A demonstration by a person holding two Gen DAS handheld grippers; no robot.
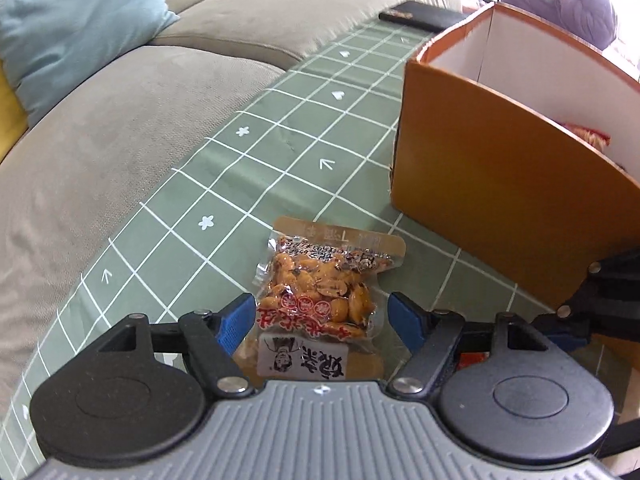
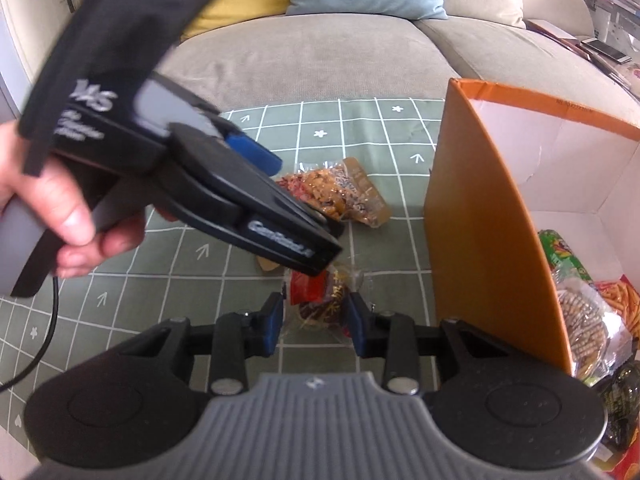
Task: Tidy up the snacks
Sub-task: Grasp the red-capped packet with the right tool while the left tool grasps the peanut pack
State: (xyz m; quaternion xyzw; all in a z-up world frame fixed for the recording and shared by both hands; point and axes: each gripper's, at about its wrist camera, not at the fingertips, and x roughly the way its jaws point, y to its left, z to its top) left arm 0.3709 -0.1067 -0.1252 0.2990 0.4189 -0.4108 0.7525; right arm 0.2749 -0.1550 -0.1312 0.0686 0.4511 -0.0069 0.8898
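Left wrist view: left gripper [image 1: 322,312] stands wide, blue pads either side of a peanut packet [image 1: 320,288]; neither pad presses on it, though the left one looks very close to the film.
Peanut packet, place: flat on the green checked cloth [image 1: 224,184], directly ahead of the left gripper, near end already between the fingers.
Peanut packet, long axis: runs near-to-far, roughly along the gripper's pointing line, so the pads face its two long sides. My read: closing should catch it across the narrow width.
Right gripper [image 2: 314,320]: narrow, pads against a small red and brown crinkly packet [image 2: 320,300]; looks gripped, low over the cloth.
Which hand is nearer: left gripper is nearer the peanuts; the right one is occupied with its own packet.
Box [image 1: 500,184]: orange cardboard, white inside, open top, upright to the right of both packets, near them but not touching.
Box contents: several snack bags [image 2: 576,300] lie in the near right part, seen from the right wrist view.
Materials: clear glossy film over tan nuts, brown paper-look ends, printed label; thin and floppy, likely to slip or buckle. Cloth smooth with white grid lines. Box walls stiff.
Surround: grey sofa [image 1: 120,128] beyond the cloth, blue cushion [image 1: 76,20] at far left.
Hand [image 2: 44,208]: bare, wrapped round the left gripper's handle.
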